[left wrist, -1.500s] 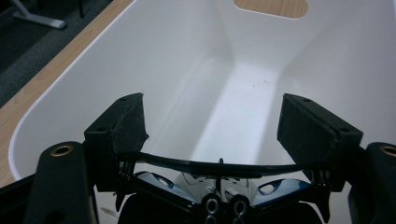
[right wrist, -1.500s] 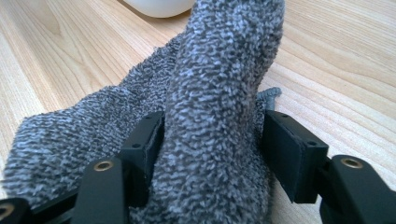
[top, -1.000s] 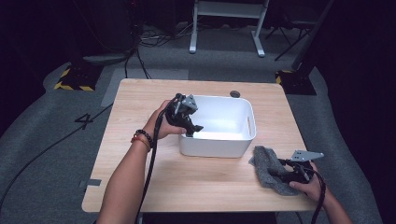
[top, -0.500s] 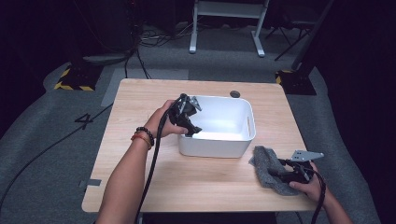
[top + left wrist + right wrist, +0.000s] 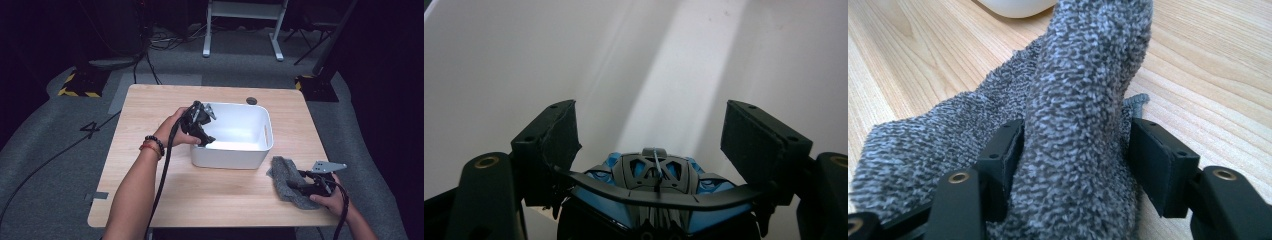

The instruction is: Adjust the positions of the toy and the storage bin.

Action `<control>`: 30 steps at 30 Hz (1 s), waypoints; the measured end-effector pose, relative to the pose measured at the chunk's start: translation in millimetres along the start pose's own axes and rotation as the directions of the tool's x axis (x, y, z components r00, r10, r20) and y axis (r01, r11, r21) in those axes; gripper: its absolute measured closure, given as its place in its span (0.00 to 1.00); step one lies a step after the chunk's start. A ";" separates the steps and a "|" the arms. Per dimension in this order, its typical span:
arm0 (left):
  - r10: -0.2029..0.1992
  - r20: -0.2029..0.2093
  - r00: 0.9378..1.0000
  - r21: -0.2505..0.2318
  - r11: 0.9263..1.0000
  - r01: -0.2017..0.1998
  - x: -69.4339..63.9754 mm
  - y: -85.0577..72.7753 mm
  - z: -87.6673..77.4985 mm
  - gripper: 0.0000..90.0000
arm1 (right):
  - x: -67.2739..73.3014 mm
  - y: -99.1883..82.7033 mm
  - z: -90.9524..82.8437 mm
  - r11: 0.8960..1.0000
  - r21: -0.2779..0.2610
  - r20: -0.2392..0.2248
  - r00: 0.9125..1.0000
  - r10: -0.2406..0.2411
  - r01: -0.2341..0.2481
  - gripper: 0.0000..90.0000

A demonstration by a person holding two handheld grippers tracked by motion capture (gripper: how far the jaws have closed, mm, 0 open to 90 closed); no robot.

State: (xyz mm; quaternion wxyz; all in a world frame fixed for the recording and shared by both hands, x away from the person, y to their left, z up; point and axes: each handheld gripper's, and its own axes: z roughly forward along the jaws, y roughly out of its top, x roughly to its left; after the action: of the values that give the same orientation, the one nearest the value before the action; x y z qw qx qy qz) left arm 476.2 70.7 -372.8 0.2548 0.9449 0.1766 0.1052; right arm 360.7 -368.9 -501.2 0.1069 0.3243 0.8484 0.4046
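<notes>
A white plastic tub [image 5: 231,158] stands in the middle of the wooden table [image 5: 150,110]. My left gripper [image 5: 204,139] leans over the tub's left rim and points down into it. In the left gripper view this gripper [image 5: 656,137] is open, with just the tub's bare white inside [image 5: 674,60] beyond the jaws. A grey terry cloth [image 5: 283,172] lies near the table's front right corner. My right gripper [image 5: 294,184] sits low on it. In the right gripper view an upright fold of the cloth [image 5: 1088,75] is pinched between the jaws of that gripper [image 5: 1075,150].
A small dark round disc [image 5: 251,100] sits in the tabletop behind the tub. The tub's corner [image 5: 1018,6] shows beyond the cloth. Bare wood [image 5: 1208,60] lies right of the cloth. Cables trail from both grippers toward the table's front edge.
</notes>
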 end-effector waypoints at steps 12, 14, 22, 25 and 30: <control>-0.045 0.001 0.999 -0.067 0.997 0.045 3.5 -6.0 -0.7 0.24 | -0.1 0.0 0.0 1.000 0.000 0.000 1.000 0.001 -0.001 0.45; -0.051 0.003 0.999 -0.079 0.996 0.051 4.2 -7.1 -0.7 0.24 | -0.2 0.0 -0.1 1.000 0.000 -0.001 1.000 0.001 -0.001 0.45; -0.057 0.003 0.998 -0.101 0.993 0.057 2.2 -8.3 0.5 0.22 | 0.1 -0.2 -0.1 1.000 -0.001 0.001 1.000 0.000 0.000 0.45; -0.063 -0.002 0.998 -0.119 0.991 0.062 1.1 -9.4 1.0 0.22 | 0.2 -0.2 -0.1 1.000 0.000 0.002 1.000 -0.001 0.001 0.45; -0.069 -0.002 0.998 -0.150 0.986 0.068 1.3 -12.5 0.5 0.19 | 0.2 -0.2 -0.1 1.000 0.000 0.001 1.000 -0.001 0.001 0.45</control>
State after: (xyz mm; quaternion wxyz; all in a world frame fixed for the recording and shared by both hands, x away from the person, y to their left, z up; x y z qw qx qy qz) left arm 474.1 81.1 -379.6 0.3280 0.9161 0.2015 0.1125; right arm 360.4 -368.9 -501.3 0.1077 0.3243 0.8484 0.4044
